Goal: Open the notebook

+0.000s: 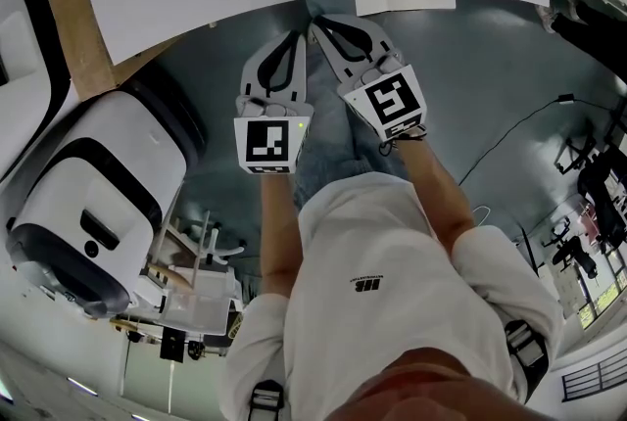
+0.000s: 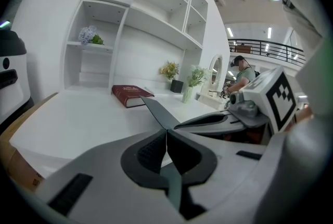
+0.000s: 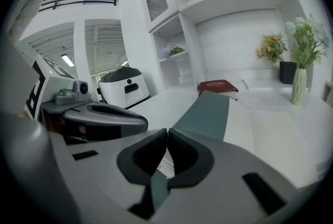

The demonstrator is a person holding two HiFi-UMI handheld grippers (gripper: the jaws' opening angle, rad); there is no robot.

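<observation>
Along the far side of the white tabletop (image 2: 78, 124) rises a tall white shelving unit (image 2: 151, 20), and off the person's left a rounded white machine with black trim (image 1: 98, 204) stands on the floor. The slim slate-grey notebook (image 3: 208, 113) is not lying on the tabletop. It hangs in the air at the tabletop's near edge, carried at its near end by both grippers, and reaches forward toward the shelves.

The left gripper (image 2: 166, 139) has its jaws pressed together on a thin dark edge of the notebook. The right gripper (image 3: 167, 137), just beside it, pinches the same end, with the grey cover running away from its tips and a sliver of lined white page showing below them. Whether each gripper holds a different layer, cover against page block, I cannot tell.

Further back on the tabletop lie a dark red hardcover book (image 2: 131, 95), closed, and a slender pale vase of flowers (image 3: 298, 87), both well apart from the notebook.

The step in hand looks like positioning. The notebook appears closed, gripped and brought over the work surface, with the opening itself not yet begun. The next move probably calls for resting it flat, then having one gripper steady the pages while the other takes the cover alone and swings it over.
</observation>
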